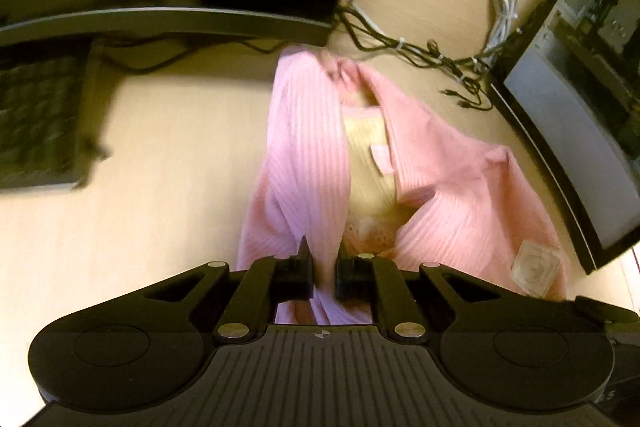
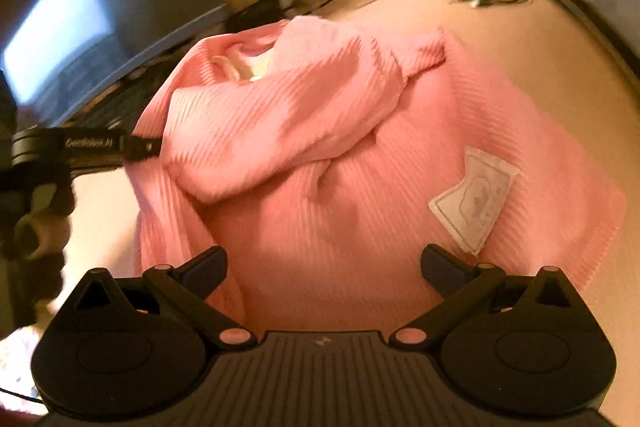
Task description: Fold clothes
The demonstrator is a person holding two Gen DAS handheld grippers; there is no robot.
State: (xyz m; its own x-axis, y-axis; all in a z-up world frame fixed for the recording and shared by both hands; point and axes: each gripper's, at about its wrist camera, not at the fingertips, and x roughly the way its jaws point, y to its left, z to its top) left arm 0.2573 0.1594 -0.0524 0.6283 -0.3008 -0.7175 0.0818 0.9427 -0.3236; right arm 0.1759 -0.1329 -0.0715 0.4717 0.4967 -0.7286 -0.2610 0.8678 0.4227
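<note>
- We are working over the desk (image 1: 160, 219), a pale wooden top, with a monitor (image 1: 580, 115) standing at the right edge of the left wrist view and a keyboard (image 1: 36, 123) at its left.
- The top (image 2: 360, 187) is lying on the desk between those two, bunched rather than flat, one side thrown over the middle; it is pink and ribbed, with a paler lining showing at the neck.
- We are judging it soft, light and limp: it is likely to sag and slide on the smooth wood, so we are favouring a hold on a hem or a seam corner, pinching both layers, not the loose middle.
- Our left gripper (image 1: 323, 259) is sitting at the near edge of the top with its jaws drawn close on a pinch of the ribbed cloth.
- Our right gripper (image 2: 322, 263) is hovering over the near part of the top, jaws wide apart and holding nothing.
- Cables (image 1: 420, 47) are lying tangled behind the top, near its far end.
- A white patch (image 2: 474, 205) is showing on the right side of the cloth, and a small label (image 1: 380, 159) is sitting inside the neck.
</note>
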